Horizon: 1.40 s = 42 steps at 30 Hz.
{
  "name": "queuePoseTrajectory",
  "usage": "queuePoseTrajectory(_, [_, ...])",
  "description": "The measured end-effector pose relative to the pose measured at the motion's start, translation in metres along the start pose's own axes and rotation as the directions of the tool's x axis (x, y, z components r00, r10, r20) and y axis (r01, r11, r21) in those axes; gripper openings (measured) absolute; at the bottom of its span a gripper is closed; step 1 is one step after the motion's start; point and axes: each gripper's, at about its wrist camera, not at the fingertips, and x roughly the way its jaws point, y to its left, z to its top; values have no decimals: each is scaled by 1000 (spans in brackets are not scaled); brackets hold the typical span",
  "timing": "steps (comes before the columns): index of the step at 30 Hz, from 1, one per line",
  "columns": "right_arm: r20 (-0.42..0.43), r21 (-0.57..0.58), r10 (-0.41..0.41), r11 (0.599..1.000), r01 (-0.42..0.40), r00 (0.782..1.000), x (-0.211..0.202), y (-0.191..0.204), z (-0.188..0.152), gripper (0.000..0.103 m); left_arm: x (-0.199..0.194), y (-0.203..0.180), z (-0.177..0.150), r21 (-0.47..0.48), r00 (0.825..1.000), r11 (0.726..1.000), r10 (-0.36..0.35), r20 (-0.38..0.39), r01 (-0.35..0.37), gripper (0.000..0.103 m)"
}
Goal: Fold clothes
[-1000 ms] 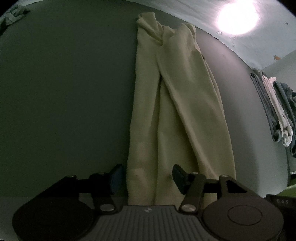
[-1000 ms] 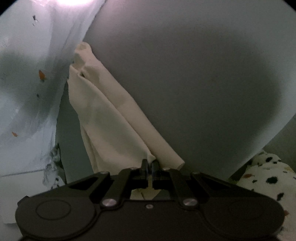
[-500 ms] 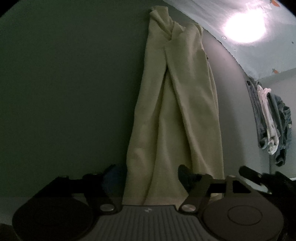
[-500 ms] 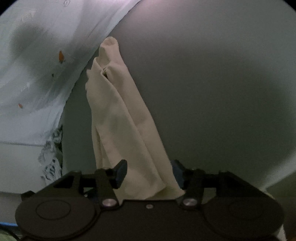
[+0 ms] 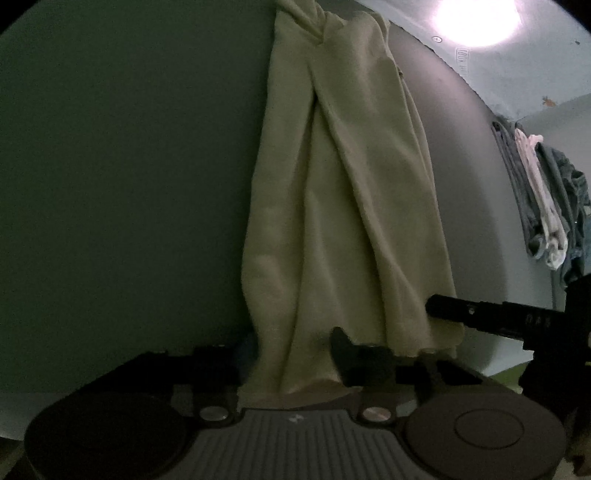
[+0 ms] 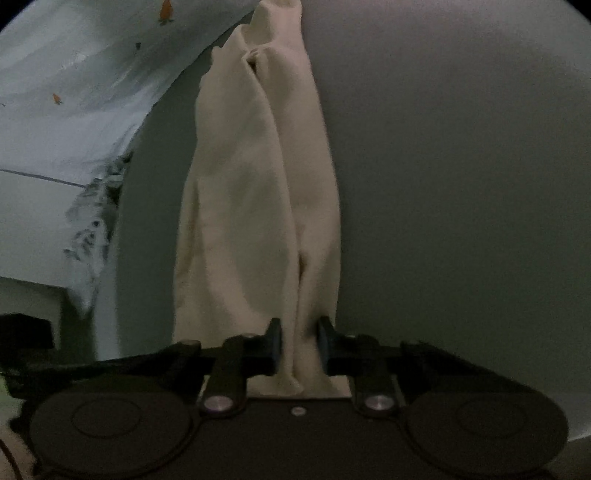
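Cream garment [image 5: 343, 206] lies lengthwise on grey surface [image 5: 129, 166]; left gripper [image 5: 291, 358] and right gripper [image 6: 297, 341] jaws closing, near hem bunched between each pair.

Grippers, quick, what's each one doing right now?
Left gripper: closing on the cream cloth's near end.
Right gripper: closing on the same cloth's near end.

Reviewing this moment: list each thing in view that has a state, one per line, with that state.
Cream garment: laid out long on the grey surface, folded lengthwise, creased, near end bunched.
Left gripper: jaws closing, near left edge of the garment between them.
Right gripper: jaws closing, a fold of the garment's near end between them.
Clothes pile: unfolded, heaped at the surface's right edge.
Lamp: lit.
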Motion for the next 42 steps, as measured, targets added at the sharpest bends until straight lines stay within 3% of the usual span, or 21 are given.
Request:
queuePoseTrajectory(1, [-6, 19, 18, 1000, -18, 1000, 1, -3, 1, 22, 0, 3, 0, -16, 999, 999, -30, -13, 30, 12])
queuePoseTrajectory(3, [-7, 59, 39, 998, -38, 999, 2, -9, 2, 12, 5, 9, 1, -76, 997, 994, -77, -19, 75, 12])
queuePoseTrajectory(5, [2, 120, 80, 990, -80, 997, 0, -19, 1, 10, 7, 16, 2, -137, 993, 984, -116, -15, 113, 11])
queuePoseTrajectory(8, [58, 221, 200, 953, -208, 978, -12, -29, 1, 9, -4, 27, 2, -208, 980, 958, -194, 32, 197, 10])
queuePoseTrajectory(11, [129, 254, 278, 918, -303, 952, -28, -29, 5, 8, -21, 29, 8, -254, 949, 916, -286, 129, 311, 10])
queuePoseTrajectory(15, [218, 278, 358, 869, -410, 908, -44, -25, 21, 8, -44, 26, 25, -281, 907, 872, -335, 253, 401, 10])
queuePoseTrajectory(22, [329, 277, 435, 804, -526, 838, -49, -14, 51, 8, -71, 22, 57, -269, 851, 838, -357, 386, 474, 10])
queuePoseTrajectory(28, [379, 251, 465, 781, -572, 800, -47, -5, 84, 8, -81, 17, 95, -262, 798, 800, -387, 462, 540, 10])
queuePoseTrajectory(32, [399, 247, 478, 766, -594, 782, -42, -3, 111, 8, -86, 13, 125, -239, 793, 810, -386, 472, 536, 10])
queuePoseTrajectory(38, [408, 242, 472, 769, -591, 781, -26, 0, 162, 8, -81, 11, 182, -212, 787, 818, -392, 476, 535, 10])
queuePoseTrajectory(42, [411, 265, 466, 761, -592, 783, -7, -5, 201, 8, -64, 14, 225, -212, 797, 827, -381, 469, 520, 10])
